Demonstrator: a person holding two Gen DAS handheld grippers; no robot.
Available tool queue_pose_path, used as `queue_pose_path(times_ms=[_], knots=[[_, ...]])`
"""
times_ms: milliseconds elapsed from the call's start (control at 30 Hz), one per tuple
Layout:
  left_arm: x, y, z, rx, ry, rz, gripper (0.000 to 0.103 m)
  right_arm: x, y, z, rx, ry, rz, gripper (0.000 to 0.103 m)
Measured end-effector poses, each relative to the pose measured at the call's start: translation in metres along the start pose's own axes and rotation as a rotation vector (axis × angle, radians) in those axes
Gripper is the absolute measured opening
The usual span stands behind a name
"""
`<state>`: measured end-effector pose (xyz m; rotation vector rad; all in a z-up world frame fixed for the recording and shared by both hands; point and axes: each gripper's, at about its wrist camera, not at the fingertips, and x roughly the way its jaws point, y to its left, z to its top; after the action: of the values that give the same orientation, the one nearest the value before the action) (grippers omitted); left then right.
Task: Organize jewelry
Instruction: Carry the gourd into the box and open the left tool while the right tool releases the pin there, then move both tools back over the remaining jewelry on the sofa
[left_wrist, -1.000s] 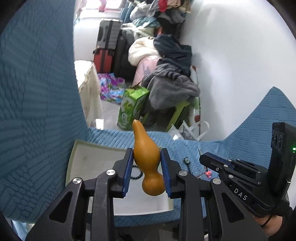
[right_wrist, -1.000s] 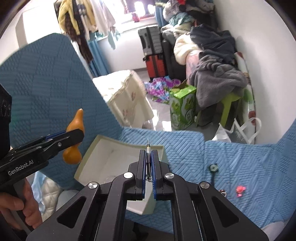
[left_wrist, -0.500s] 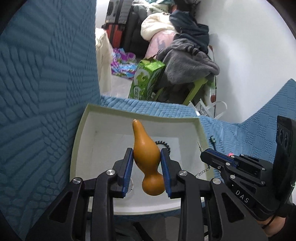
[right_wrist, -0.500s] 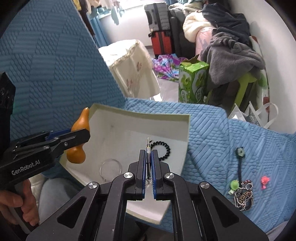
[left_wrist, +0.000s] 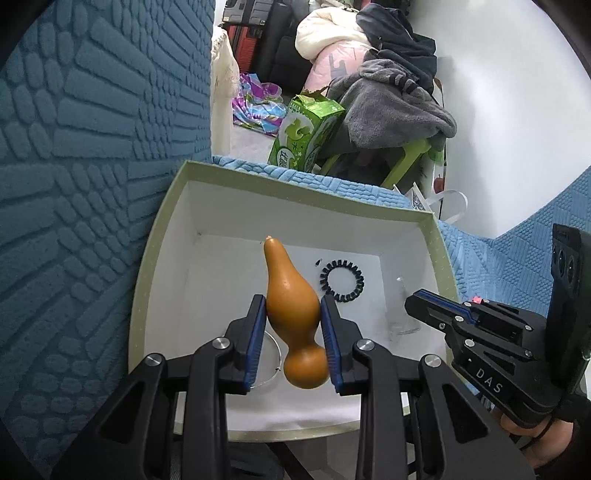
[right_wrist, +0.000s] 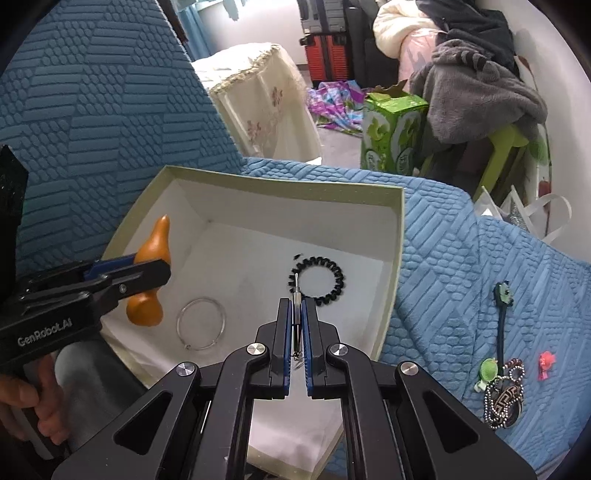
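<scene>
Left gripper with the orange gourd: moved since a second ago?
Yes. Left gripper and orange gourd-shaped pendant came down over the white open box, which now fills the view.

Evenly bright, soft daylight from upper frame; faint shadows; sharp centre, strong fisheye bending and black vignette at corners.

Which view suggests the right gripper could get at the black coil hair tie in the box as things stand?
The right wrist view. Probably not yet: the right gripper is shut on a thin metal pin, though nothing blocks the black coil hair tie.
</scene>
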<state>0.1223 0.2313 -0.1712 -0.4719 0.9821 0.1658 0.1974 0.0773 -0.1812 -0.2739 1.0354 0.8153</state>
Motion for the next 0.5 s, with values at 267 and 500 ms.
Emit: queue_pose_path(times_ms=[267, 500], knots=[[-0.033, -0.015, 0.007, -0.012, -0.074, 0.007, 0.050, -0.040, -0.004, 0.013, -0.011, -0.062, 0.022, 0.012], [-0.085, -0.046, 0.014, 0.025, -0.173, 0.017, 0.052, -0.101, -0.008, 0.026, -0.023, -0.171, 0.028, 0.018]])
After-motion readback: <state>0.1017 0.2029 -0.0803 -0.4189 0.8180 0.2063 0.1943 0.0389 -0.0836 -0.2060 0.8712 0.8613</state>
